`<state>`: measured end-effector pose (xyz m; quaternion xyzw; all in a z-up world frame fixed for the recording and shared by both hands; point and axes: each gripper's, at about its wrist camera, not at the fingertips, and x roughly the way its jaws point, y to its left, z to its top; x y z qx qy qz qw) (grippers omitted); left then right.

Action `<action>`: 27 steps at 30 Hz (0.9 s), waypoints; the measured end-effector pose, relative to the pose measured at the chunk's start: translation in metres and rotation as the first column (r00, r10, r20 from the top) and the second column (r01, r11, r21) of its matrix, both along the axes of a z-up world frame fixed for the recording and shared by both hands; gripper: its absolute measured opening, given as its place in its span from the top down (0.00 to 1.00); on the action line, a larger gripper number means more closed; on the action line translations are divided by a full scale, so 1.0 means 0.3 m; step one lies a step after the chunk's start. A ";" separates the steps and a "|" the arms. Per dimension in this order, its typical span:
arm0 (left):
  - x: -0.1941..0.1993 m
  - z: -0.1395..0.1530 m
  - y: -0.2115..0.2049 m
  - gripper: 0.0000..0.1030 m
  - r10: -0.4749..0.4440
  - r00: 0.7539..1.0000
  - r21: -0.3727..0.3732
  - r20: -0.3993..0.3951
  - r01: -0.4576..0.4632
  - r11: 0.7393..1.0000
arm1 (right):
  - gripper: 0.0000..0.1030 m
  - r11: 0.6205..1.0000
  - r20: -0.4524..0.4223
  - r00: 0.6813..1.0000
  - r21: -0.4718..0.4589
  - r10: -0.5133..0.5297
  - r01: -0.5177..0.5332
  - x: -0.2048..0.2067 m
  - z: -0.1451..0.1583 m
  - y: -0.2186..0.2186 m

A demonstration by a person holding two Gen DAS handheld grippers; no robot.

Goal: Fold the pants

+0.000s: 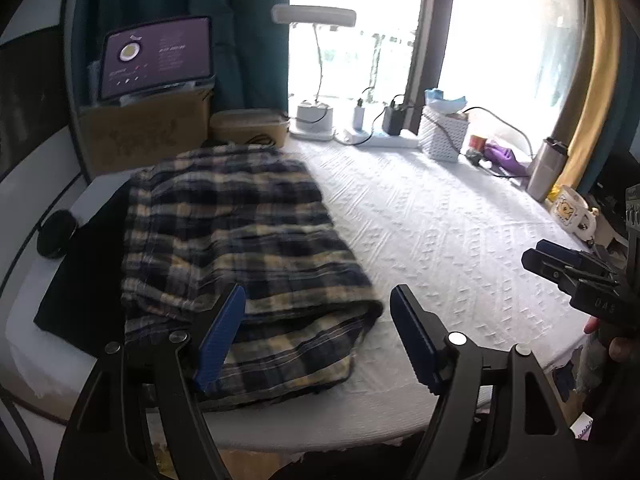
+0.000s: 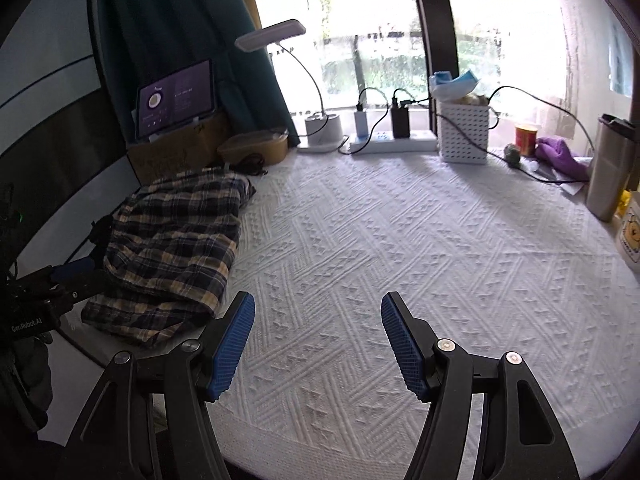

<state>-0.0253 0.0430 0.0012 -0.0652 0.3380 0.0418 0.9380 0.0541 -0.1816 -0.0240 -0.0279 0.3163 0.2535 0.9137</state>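
At the bottom of each wrist view, the left gripper [image 1: 316, 336] and the right gripper [image 2: 318, 344] are standing wide and holding nothing above a white textured cloth [image 2: 400, 260] that is covering the table. The folded plaid pants [image 1: 236, 248] are lying just beyond the left gripper, at the left of the frame, not touching it. Farther back, a desk lamp [image 2: 272, 36], a power strip [image 2: 392, 142] and a white basket [image 2: 464, 132] are standing before the bright window [image 2: 360, 20].

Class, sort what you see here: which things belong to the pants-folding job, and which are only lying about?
Belong to the job:
plaid pants, folded
left gripper, open
right gripper, open
white tablecloth

Lying about:
desk lamp
tablet
power strip
white basket
steel tumbler
mug
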 end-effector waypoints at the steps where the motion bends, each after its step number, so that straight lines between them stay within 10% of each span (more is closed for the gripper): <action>1: -0.001 0.007 -0.006 0.27 -0.004 1.000 0.002 0.005 0.004 1.000 | 0.34 1.000 0.009 1.000 0.003 -0.006 0.006 -0.008 0.010 -0.008; 27: -0.079 0.212 -0.138 0.27 -0.094 0.979 0.059 0.181 0.084 0.995 | 0.34 0.998 0.199 0.979 0.061 -0.046 0.035 -0.217 0.252 -0.143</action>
